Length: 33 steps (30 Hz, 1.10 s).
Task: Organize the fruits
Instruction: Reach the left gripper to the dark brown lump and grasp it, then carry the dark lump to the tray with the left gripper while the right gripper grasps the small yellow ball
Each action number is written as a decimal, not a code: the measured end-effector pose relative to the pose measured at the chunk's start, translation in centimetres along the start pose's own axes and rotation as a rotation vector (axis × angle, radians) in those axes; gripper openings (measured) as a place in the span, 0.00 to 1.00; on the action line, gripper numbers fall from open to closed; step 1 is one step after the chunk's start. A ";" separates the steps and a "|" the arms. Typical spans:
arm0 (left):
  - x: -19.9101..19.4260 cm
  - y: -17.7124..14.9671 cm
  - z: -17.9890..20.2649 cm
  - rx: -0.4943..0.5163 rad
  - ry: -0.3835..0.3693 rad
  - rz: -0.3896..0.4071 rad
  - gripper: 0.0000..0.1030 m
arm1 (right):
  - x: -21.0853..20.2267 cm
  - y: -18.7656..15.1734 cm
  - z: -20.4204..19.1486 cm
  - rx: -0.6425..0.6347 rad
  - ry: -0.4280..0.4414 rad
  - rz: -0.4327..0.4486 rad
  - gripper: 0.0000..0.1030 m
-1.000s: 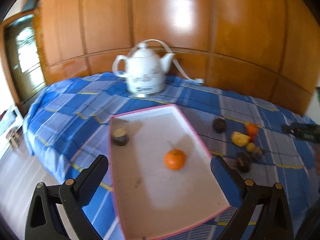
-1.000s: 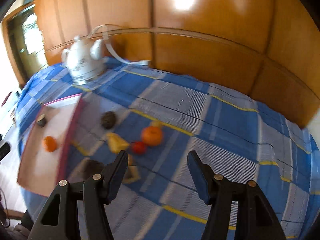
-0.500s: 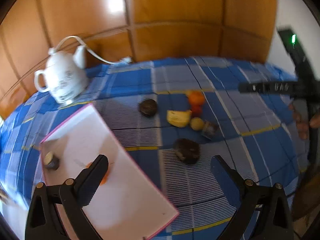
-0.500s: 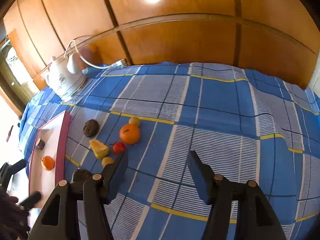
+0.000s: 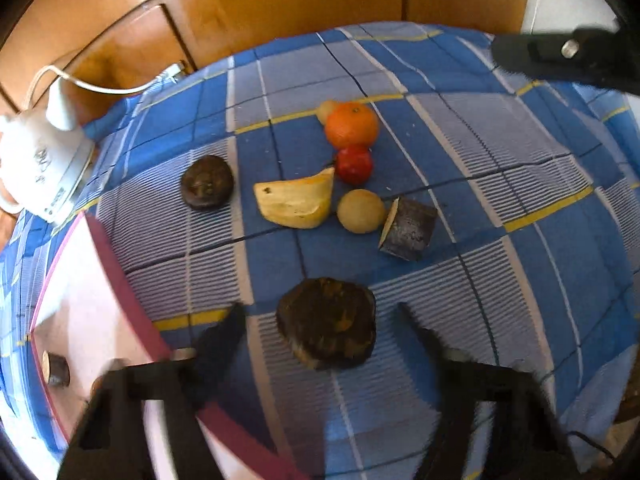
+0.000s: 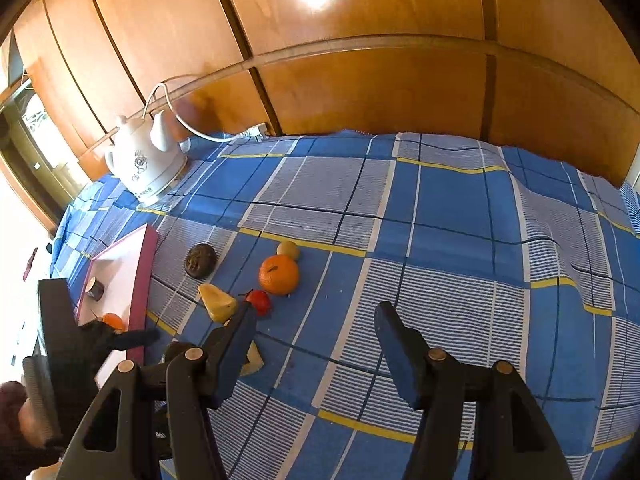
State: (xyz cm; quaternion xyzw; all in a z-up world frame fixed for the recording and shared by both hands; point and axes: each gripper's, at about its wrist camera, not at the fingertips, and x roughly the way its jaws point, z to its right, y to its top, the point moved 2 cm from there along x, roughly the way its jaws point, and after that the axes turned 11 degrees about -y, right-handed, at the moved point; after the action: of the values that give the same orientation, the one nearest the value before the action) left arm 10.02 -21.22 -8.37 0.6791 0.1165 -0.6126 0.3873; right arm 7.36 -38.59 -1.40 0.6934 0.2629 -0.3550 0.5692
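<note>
Checked cloth [image 6: 440, 216] woven, matt; wall panels [image 6: 360, 80] glossy varnished wood. Kettle [image 6: 144, 160] smooth glazed white, probably ceramic. Dark fruit [image 5: 326, 328] rough, dull.

Left tongs [image 5: 320, 316]: jaws spread wide, nothing between the pads, pointed forward and tilted downward, low over the surface. Outline blurred in its own view. Right tongs [image 6: 314, 334]: jaws likewise parted and unloaded, held higher, angled forward and down. Left tongs sit off to the right one's left side.
</note>
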 end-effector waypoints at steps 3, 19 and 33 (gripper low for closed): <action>0.0 0.1 0.0 -0.021 -0.048 0.021 0.46 | 0.1 0.0 0.1 0.000 -0.011 0.001 0.61; -1.5 -5.8 5.1 0.016 -0.091 0.219 0.44 | 2.5 -1.4 0.3 0.011 -0.005 -0.126 0.55; -1.4 -6.3 4.8 -0.003 -0.107 0.260 0.44 | 3.7 -2.5 -4.7 -0.163 0.137 -0.204 0.45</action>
State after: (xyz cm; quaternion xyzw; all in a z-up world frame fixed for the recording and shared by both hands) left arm 2.18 -19.73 -9.27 0.6541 0.0076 -0.5924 0.4702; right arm 8.60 -33.65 -5.35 0.6370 0.3982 -0.3404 0.5655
